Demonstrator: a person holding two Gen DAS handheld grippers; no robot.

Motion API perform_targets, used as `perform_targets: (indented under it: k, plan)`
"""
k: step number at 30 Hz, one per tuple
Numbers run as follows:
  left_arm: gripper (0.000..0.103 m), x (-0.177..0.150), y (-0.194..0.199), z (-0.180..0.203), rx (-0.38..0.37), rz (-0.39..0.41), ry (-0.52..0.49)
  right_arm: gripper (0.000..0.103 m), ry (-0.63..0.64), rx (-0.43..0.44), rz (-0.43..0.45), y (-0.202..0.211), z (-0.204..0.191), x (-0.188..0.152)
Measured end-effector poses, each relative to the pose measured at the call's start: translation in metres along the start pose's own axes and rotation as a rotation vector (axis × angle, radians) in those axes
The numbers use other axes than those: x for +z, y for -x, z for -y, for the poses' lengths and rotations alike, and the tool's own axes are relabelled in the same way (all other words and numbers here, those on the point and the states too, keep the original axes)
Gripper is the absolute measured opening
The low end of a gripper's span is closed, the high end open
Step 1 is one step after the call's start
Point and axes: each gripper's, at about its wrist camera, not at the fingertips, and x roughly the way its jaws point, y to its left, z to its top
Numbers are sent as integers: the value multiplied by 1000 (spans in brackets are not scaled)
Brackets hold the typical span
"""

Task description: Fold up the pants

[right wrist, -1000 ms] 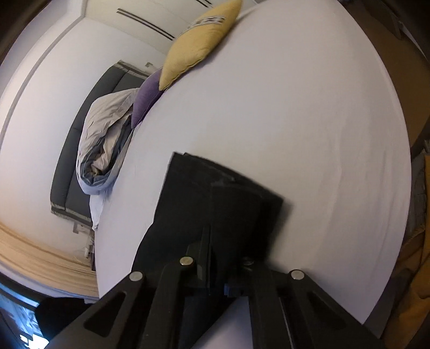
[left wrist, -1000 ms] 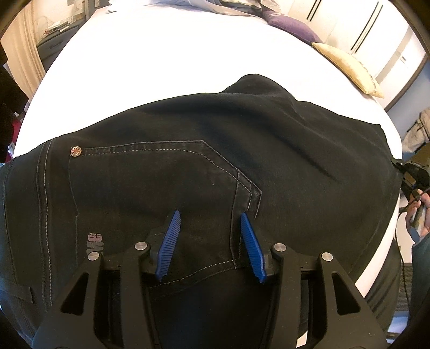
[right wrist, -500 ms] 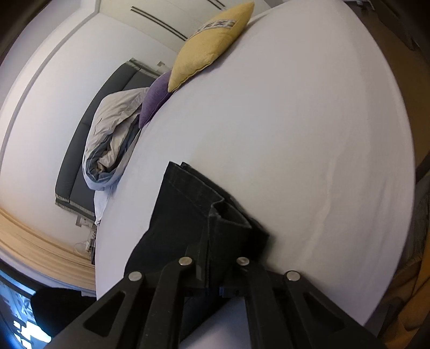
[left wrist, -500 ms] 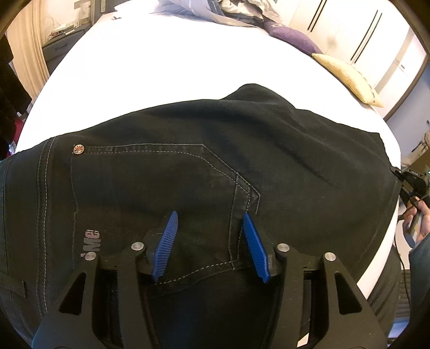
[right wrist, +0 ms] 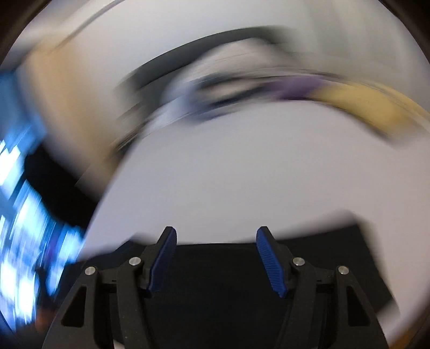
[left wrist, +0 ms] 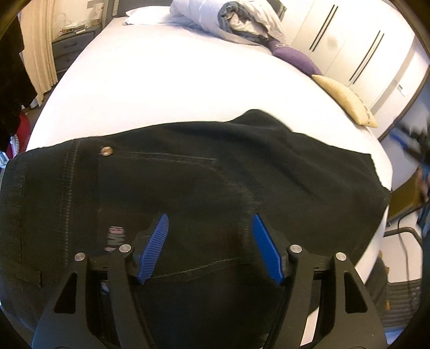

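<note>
The black pants point(left wrist: 204, 188) lie folded across the near part of the white bed point(left wrist: 188, 88), back pocket and rivet facing up, waistband at the left. My left gripper point(left wrist: 211, 222) is open and empty, its blue pads spread just above the pocket. In the right wrist view, which is heavily blurred by motion, my right gripper point(right wrist: 216, 236) is open and empty above the edge of the pants point(right wrist: 322, 257).
A rumpled grey duvet point(left wrist: 228, 21), a purple pillow point(left wrist: 293, 57) and a yellow pillow point(left wrist: 344, 100) lie at the far right of the bed. A white wardrobe point(left wrist: 357, 48) stands behind. A nightstand point(left wrist: 70, 51) and curtain are at the left.
My right gripper let go of the pants hem, opened and swung round fast. My left gripper opened wider and drew back a little from the pants.
</note>
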Motion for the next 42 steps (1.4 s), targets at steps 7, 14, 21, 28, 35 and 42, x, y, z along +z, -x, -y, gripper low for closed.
perform_targets:
  k: [7,14,21,28,35,42]
  plan:
    - [64,-12,7,-16,-28,32,-8,65,392,139,-375,-174,-121,22]
    - [64,-13,6,-20,-53,54,9,27,532,113,-568,-259,-147,-20]
    - [64,-21,13,-23,-21,89,7,0,460,-35,-476,-270,-140,-15]
    - [64,-31,25,-19,26,112,6,5,148,-44,-297,-220,-121,7]
    - [64,-40,29,-29,44,109,21,35,221,249,-458,-207,-184,-69]
    - [64,-40,22,-25,57,96,16,0,-151,150,-367,-193,-68,-72]
